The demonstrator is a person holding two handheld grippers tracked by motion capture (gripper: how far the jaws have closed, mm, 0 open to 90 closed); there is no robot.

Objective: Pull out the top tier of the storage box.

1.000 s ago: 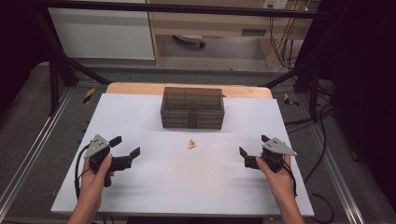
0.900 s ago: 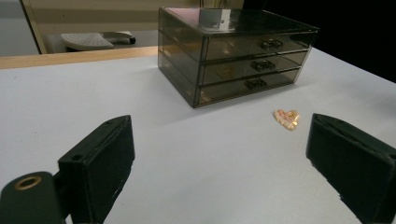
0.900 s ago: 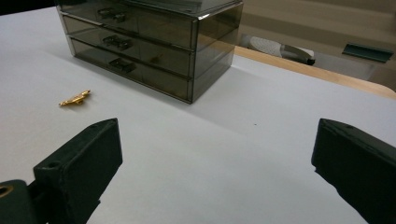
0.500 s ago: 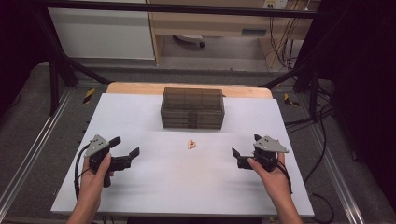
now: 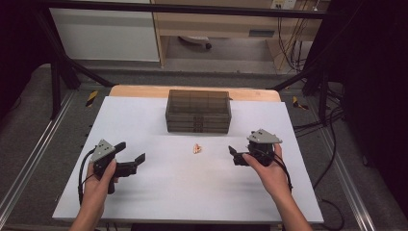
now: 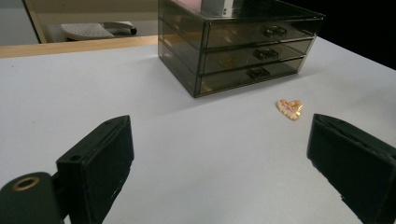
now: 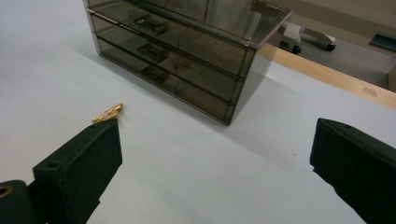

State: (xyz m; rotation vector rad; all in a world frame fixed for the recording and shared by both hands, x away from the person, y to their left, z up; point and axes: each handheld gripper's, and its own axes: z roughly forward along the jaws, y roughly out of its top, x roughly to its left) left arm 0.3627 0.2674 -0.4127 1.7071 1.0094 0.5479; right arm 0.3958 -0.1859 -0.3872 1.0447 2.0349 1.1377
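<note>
A white table (image 5: 159, 192) carries a smoked, see-through three-drawer organizer (image 5: 197, 111) toward its far middle, its drawer fronts facing the person, each front with a small dark handle at its middle. All three drawers sit flush and shut. On the bare surface in front of the organizer, apart from it, lies a small gold heart-shaped trinket (image 5: 197, 149) with pale pinkish patches; in the left gripper view it (image 6: 289, 108) lies flat beyond the right-hand jaw, and in the right gripper view it (image 7: 108, 113) appears edge-on just past the tip of the left-hand jaw. The left gripper (image 5: 133, 162), held in the person's left hand (image 5: 98, 180) at the near left of the table, points toward the centre with its jaws spread wide and nothing between them. The right gripper (image 5: 234, 155), held in the right hand (image 5: 267, 168) at the right of the table, points toward the trinket from the side, near it but not touching; its jaws also stand wide apart and empty. A grey three-cornered plate tops each gripper, and a dark cable trails from each back along the forearm. Beyond the table's far edge a strip of bare wood (image 5: 139, 91) shows.
</note>
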